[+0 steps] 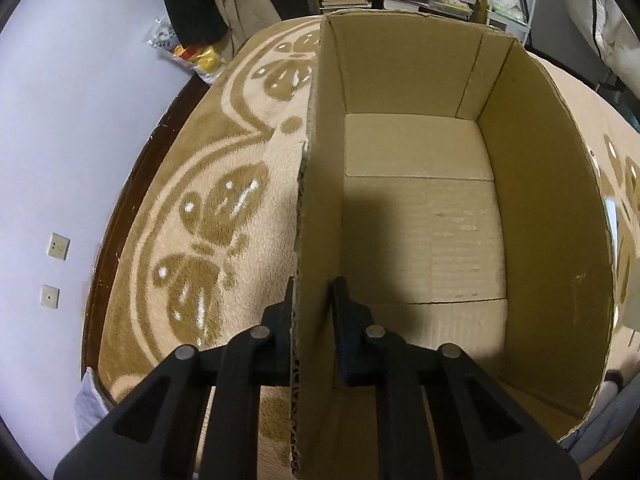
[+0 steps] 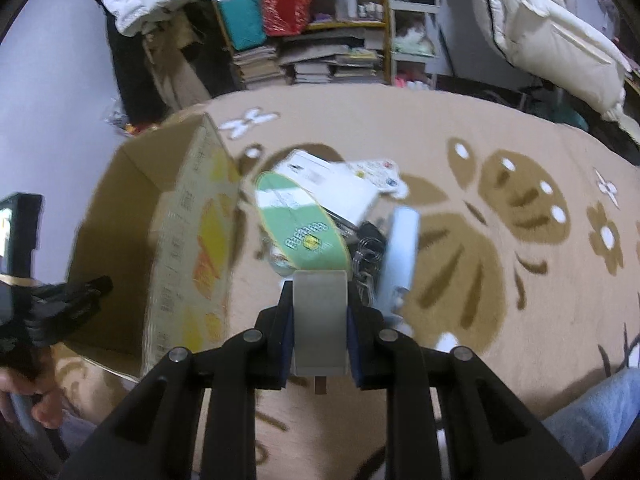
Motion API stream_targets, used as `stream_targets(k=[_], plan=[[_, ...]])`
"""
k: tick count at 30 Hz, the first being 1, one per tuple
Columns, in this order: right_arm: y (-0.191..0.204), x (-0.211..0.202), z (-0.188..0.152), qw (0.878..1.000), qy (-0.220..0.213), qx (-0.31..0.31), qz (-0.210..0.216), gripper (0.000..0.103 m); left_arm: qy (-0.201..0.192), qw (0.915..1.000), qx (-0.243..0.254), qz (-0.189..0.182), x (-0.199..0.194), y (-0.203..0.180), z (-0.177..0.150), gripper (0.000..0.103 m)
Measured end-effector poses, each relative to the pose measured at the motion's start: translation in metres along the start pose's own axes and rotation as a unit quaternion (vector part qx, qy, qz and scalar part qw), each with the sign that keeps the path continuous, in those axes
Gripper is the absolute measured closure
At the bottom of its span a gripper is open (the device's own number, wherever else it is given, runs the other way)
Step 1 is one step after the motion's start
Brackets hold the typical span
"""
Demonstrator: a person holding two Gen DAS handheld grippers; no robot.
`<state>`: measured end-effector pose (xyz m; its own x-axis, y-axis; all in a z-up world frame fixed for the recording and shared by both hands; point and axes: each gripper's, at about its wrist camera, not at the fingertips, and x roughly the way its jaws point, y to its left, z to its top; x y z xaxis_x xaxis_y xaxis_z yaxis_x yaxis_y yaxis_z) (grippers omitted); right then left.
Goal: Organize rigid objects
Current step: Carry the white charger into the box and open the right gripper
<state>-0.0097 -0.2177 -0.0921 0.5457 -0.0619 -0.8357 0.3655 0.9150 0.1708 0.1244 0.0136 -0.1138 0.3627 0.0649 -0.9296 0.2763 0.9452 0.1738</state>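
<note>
1. The left gripper (image 1: 312, 292) is clamped tight on the left wall of the cardboard box (image 1: 532, 200), one finger outside and one inside.
2. The box stands open on the patterned carpet (image 1: 224, 160).
3. The right gripper (image 2: 319, 292) is narrowed onto a flat grey block (image 2: 319, 320), gripping its two sides.
4. Behind the block, a green packet (image 2: 300, 224), a white box (image 2: 340, 188) and a pale blue item (image 2: 400, 256) lie piled beside the cardboard box.
</note>
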Motion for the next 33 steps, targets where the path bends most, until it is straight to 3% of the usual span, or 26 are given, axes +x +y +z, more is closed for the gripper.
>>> stream_targets(k=[7,18,33], plan=[[0.033,-0.016,0.031,0.997,-0.048,-0.024,0.051,0.079,-0.002,1.0000,-0.004,0.004,0.001,0.000,0.001,0.089],[0.091,-0.022,0.067,0.988,-0.099,-0.063,0.096,0.079,0.001,0.9999,-0.014,0.001,0.003,0.004,0.001,0.088],[0.107,0.016,0.064,0.987,-0.065,-0.069,0.131,0.079,0.009,0.9996,-0.028,0.001,0.008,0.009,0.002,0.086]])
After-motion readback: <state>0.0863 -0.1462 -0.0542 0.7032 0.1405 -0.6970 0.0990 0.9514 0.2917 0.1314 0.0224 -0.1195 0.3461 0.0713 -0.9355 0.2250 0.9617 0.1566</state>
